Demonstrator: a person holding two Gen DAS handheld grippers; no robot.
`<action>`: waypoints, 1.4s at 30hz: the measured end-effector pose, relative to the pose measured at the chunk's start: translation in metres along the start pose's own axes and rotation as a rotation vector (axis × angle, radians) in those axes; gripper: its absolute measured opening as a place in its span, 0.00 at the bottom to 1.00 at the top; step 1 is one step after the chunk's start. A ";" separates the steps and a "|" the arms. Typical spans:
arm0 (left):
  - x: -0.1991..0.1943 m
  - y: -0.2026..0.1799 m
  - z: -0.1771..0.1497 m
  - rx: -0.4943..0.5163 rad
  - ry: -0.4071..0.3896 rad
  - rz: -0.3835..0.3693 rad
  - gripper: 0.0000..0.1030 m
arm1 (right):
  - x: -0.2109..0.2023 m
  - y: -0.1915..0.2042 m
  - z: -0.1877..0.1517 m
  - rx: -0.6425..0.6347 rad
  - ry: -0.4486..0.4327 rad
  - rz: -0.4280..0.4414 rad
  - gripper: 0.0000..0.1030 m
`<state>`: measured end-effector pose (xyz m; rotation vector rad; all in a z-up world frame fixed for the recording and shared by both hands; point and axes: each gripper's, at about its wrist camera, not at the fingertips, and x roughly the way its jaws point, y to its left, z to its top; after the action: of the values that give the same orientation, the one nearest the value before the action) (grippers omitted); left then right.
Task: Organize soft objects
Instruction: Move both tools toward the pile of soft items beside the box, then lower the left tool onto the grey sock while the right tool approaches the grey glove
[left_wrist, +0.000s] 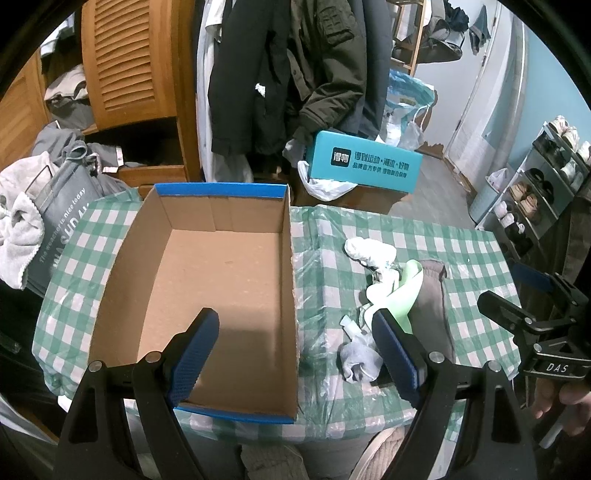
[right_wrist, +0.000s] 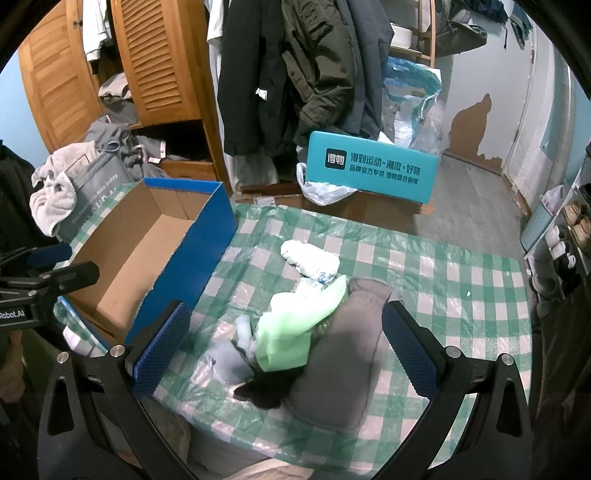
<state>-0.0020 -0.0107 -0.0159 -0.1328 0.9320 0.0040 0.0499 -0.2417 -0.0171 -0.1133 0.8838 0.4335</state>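
Observation:
An empty cardboard box (left_wrist: 221, 280) with blue rims stands on the green-checked tablecloth (left_wrist: 461, 243). To its right lies a heap of soft items: a white roll (left_wrist: 369, 251), a light green cloth (left_wrist: 402, 295), a brown-grey piece (left_wrist: 432, 295), a pale grey sock (left_wrist: 360, 360). My left gripper (left_wrist: 295, 332) hovers open over the box's near right part. In the right wrist view the heap shows again: the green cloth (right_wrist: 295, 325), the brown-grey piece (right_wrist: 343, 354), a black item (right_wrist: 264, 393), the white roll (right_wrist: 308, 258). My right gripper (right_wrist: 284, 325) is open above them, holding nothing.
A teal box (left_wrist: 364, 162) and plastic bags stand behind the table, with hanging coats (left_wrist: 295, 74) and a wooden wardrobe (left_wrist: 129, 62) beyond. A grey laundry bag (left_wrist: 62, 218) with towels is at the left. A shoe rack (left_wrist: 535, 184) lines the right wall.

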 end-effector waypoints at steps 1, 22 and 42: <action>0.000 -0.001 -0.001 0.001 0.001 0.000 0.84 | 0.000 0.000 0.000 0.001 0.000 -0.001 0.99; 0.006 -0.008 -0.003 0.012 0.027 -0.005 0.84 | 0.000 -0.003 0.001 0.005 0.006 0.000 0.99; 0.044 -0.037 -0.009 0.032 0.133 -0.053 0.84 | 0.018 -0.040 -0.015 0.050 0.084 -0.083 0.99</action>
<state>0.0189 -0.0505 -0.0528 -0.1291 1.0606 -0.0700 0.0659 -0.2764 -0.0436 -0.1229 0.9678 0.3306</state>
